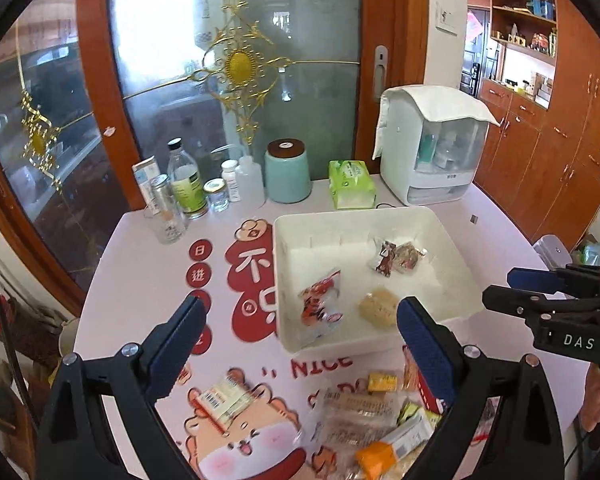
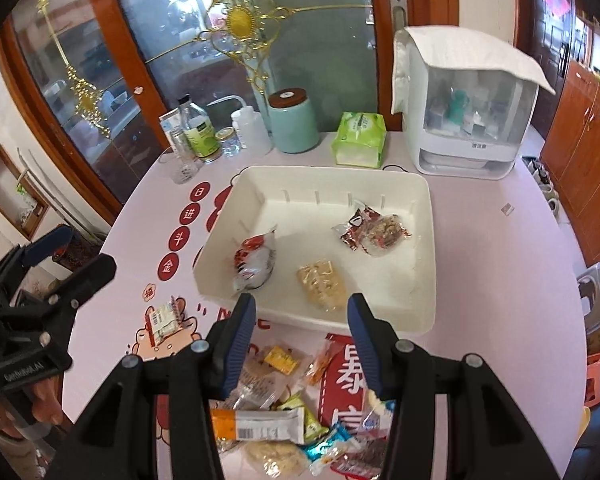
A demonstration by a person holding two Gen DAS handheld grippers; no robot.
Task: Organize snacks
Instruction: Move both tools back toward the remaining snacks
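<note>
Both your left gripper (image 1: 300,344) and right gripper (image 2: 302,340) are wide apart and hold nothing above the white tray (image 2: 428,248) with four snacks inside.

Your left gripper (image 1: 300,344) hangs above the table (image 1: 140,280) with its jaws wide apart and nothing between them. Ahead sits the white tray (image 1: 456,256), holding a red packet (image 1: 320,304), a beige cake (image 1: 380,308) and a brown packet (image 1: 396,258). Loose snacks (image 1: 360,412) lie below. Your right gripper (image 1: 500,288) enters from the right edge.
</note>
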